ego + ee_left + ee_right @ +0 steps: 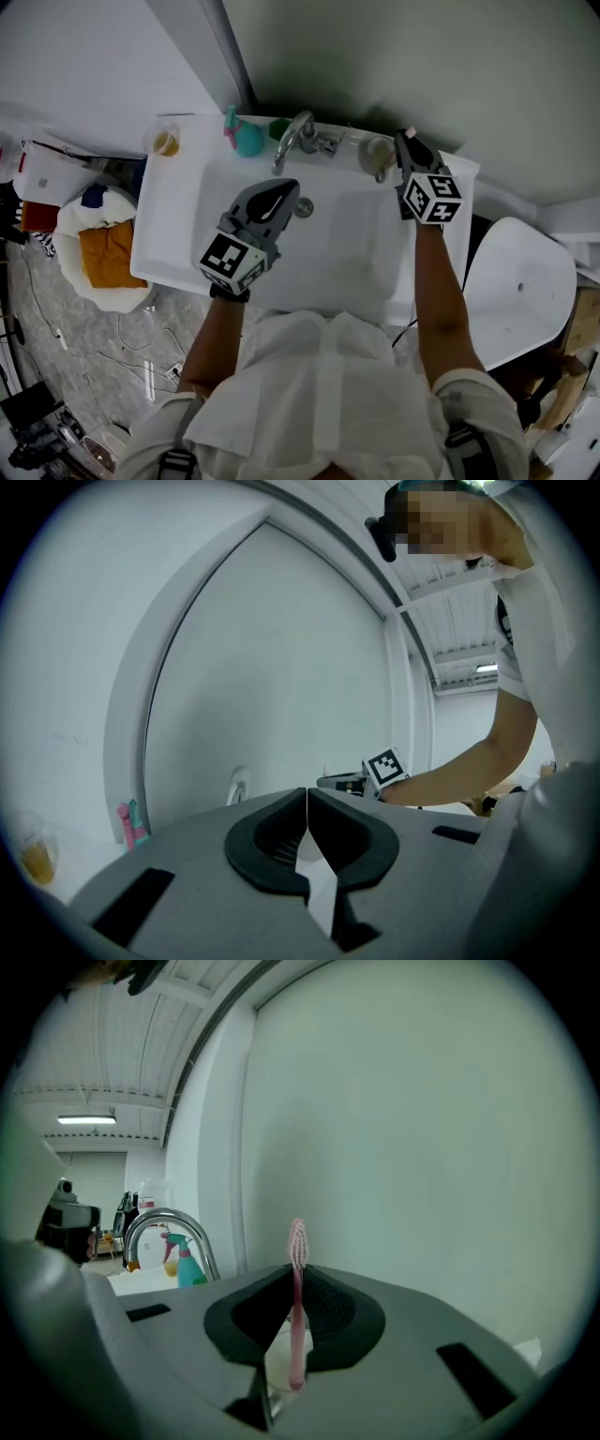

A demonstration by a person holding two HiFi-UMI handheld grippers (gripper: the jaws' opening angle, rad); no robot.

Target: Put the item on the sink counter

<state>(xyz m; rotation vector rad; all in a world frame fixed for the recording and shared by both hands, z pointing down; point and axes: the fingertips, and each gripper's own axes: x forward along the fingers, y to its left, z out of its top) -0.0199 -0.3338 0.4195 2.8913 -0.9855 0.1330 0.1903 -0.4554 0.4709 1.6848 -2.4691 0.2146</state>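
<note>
From the head view, the faucet stands at the back middle of the white sink counter. Left of the faucet is a teal spray bottle, and further left a clear cup of amber liquid. The left gripper hangs over the basin just in front of the faucet. The right gripper is at the back right corner, to the right of the faucet and just beside a white cup. In the left gripper view the two dark jaws meet along a thin line with nothing between them. The spray bottle and the amber cup sit low at the left, and the right gripper's marker cube shows beyond the jaw tips. In the right gripper view the jaws are clamped on a pink toothbrush. It is a slim, pale pink stick held upright, and its small bristle head rises clear above the jaw tips. Its lower end shows against the white cup below the jaws; I cannot tell whether it touches the cup. The faucet curves up to the left of the brush, with the spray bottle behind it.
</note>
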